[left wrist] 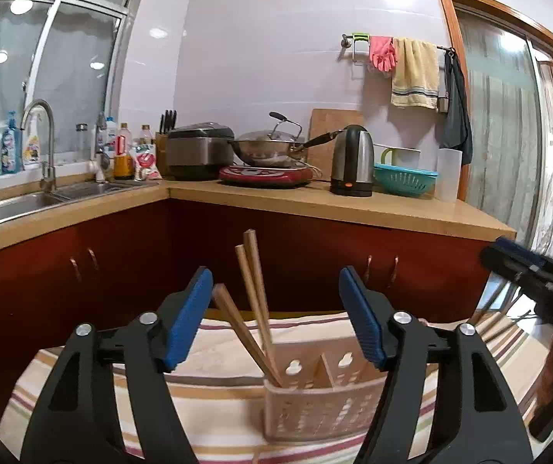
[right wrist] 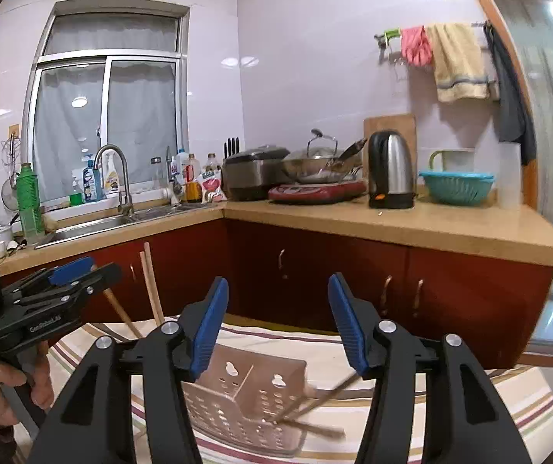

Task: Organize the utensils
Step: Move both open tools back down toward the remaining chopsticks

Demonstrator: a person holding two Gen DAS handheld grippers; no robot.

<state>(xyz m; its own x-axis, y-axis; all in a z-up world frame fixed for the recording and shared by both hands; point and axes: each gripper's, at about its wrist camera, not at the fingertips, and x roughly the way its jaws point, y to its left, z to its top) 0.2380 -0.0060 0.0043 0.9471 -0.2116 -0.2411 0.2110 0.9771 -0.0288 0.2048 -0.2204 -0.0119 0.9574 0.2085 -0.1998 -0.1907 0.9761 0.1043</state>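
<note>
A pale perforated utensil holder (left wrist: 315, 398) stands on a striped cloth (left wrist: 83, 371). Three wooden chopsticks (left wrist: 255, 294) lean in its left compartment, their tops rising between the fingers of my left gripper (left wrist: 275, 272). That gripper is open, and one chopstick top is close to the left pad (left wrist: 189, 317). In the right wrist view my right gripper (right wrist: 278, 278) is open above the holder (right wrist: 237, 398). Blurred chopsticks (right wrist: 315, 406) lie slanted across the holder's right end, below the right pad. The left gripper (right wrist: 75, 272) shows at the left edge, held by a hand.
Beyond the cloth run dark red cabinets (left wrist: 121, 255) under an L-shaped counter (left wrist: 353, 205). It carries a sink (left wrist: 5, 205), rice cooker (left wrist: 199, 150), wok (left wrist: 264, 150), kettle (left wrist: 353, 162) and teal colander (left wrist: 404, 179). The right gripper (left wrist: 508, 251) enters at the right edge.
</note>
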